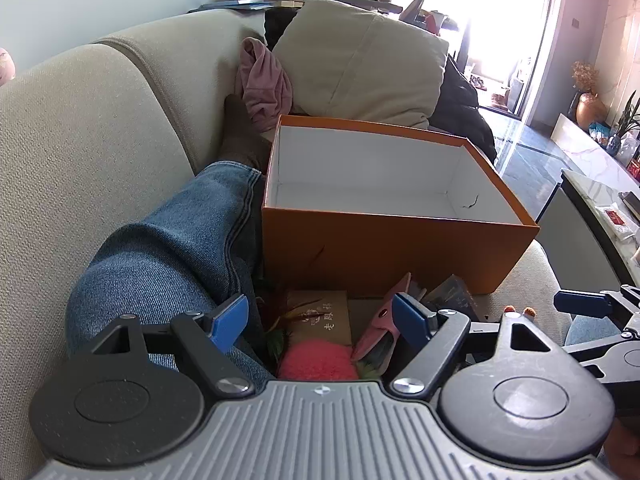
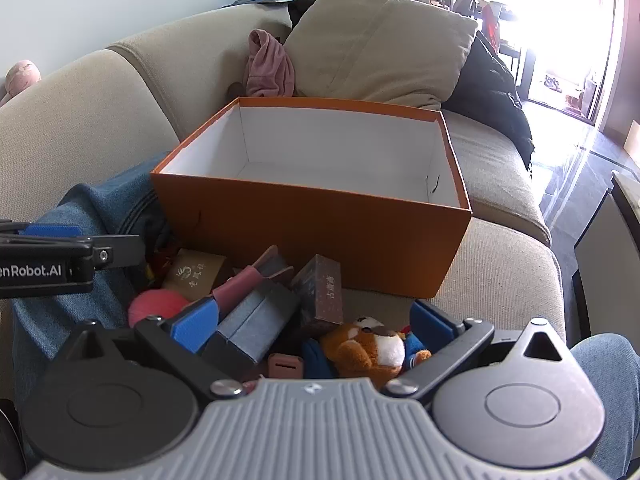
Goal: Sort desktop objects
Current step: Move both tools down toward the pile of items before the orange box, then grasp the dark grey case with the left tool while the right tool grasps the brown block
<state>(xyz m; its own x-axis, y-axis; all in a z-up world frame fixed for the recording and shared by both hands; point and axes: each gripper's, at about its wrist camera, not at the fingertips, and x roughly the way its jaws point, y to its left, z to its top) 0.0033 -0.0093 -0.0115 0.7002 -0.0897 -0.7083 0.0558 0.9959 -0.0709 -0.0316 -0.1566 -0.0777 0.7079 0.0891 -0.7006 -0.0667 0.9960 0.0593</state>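
An orange box (image 1: 384, 256) with an empty white inside stands on the sofa seat; it also shows in the right wrist view (image 2: 320, 236). In front of it lies a heap of small objects. My left gripper (image 1: 320, 320) is open above a pink fuzzy ball (image 1: 318, 360), a tan card box (image 1: 324, 316) and a pink clip (image 1: 380, 328). My right gripper (image 2: 316, 320) is open above a brown plush bear (image 2: 368, 348), a grey-blue box (image 2: 256, 320) and a brown carton (image 2: 324, 292). The pink ball (image 2: 156, 304) lies to its left.
A person's leg in blue jeans (image 1: 168, 256) lies left of the box. Beige cushion (image 1: 360, 60), pink cloth (image 1: 264, 80) and black clothing (image 2: 496, 92) sit behind the box. The sofa edge and floor (image 2: 580, 176) are at right.
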